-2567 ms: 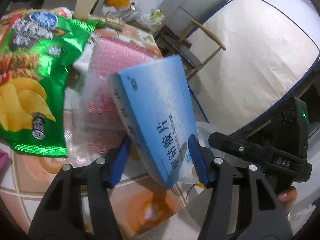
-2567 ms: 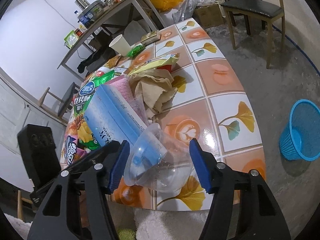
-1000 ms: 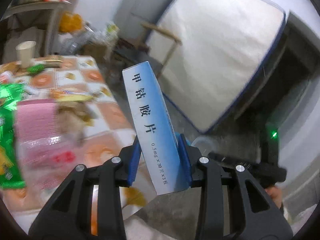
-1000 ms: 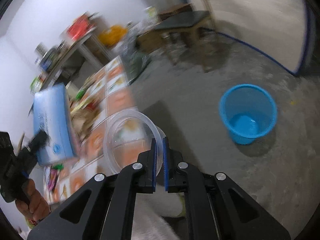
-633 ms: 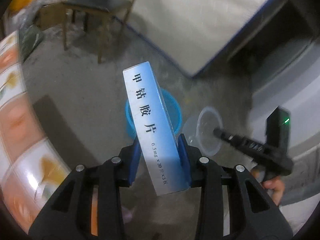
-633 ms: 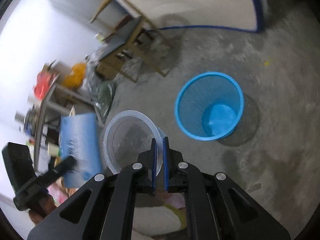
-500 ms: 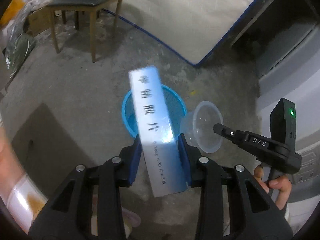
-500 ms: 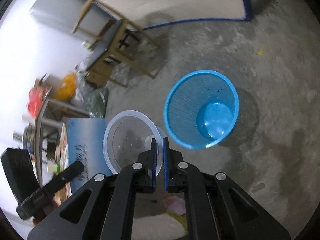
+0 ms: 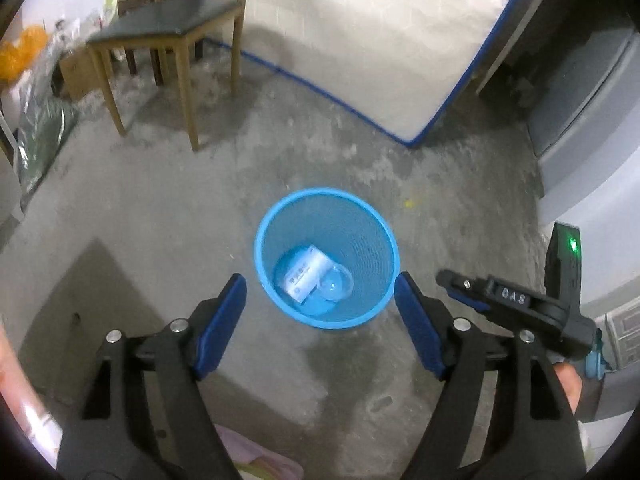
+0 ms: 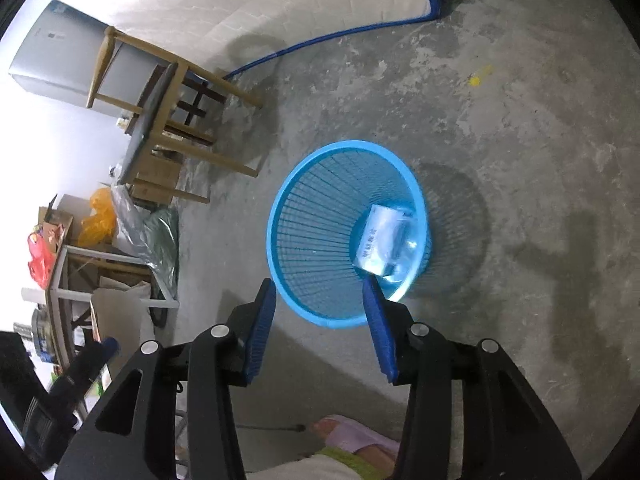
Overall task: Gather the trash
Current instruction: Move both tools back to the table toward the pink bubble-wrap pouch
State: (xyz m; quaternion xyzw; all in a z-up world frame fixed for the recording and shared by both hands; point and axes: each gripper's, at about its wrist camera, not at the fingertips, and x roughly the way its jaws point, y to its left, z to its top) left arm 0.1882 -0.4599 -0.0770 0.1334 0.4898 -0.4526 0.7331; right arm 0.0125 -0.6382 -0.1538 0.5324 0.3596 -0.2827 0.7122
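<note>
floor (image 9: 160, 208): bare concrete | bin (image 9: 384, 236): upright | chair (image 9: 164, 24): near mattress (image 9: 360, 32)

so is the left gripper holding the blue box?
No. The left gripper has open, empty jaws, and the blue box lies at the bottom of the blue basket beside the clear cup.

Both tools (image 9: 320, 292) (image 10: 320, 300) just opened, empty.

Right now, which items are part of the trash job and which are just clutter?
Job:
- blue bin
- blue box, inside bin
- clear cup, inside bin
- left tool, open
- right tool, open

Clutter:
- chair
- mattress
- orange bag
</note>
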